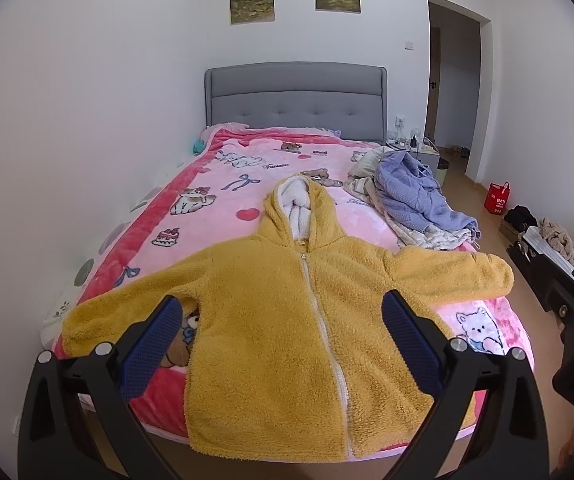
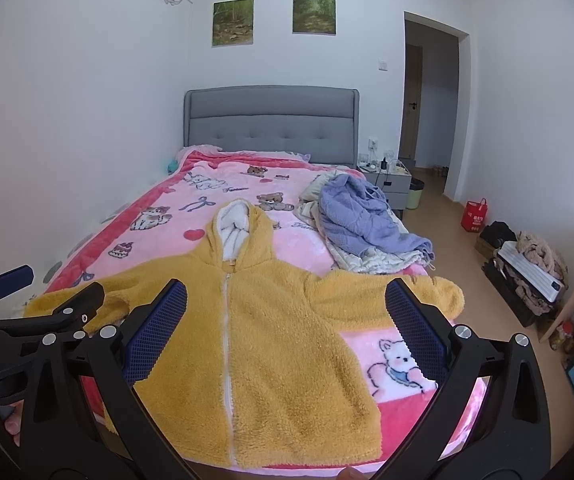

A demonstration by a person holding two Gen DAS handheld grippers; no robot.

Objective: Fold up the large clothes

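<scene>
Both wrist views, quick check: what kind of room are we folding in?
A home bedroom, most likely: a bed with a grey padded headboard and pink cartoon blanket, a nightstand beside it, and a yellow fleece hoodie laid flat, zipped. The left gripper and right gripper are open above it.

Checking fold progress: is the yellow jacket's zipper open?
No, the yellow jacket lies flat on the bed with its white zipper closed up to the collar.

Yellow jacket (image 1: 287,320) flat; left claw (image 1: 283,320) spread.
</scene>
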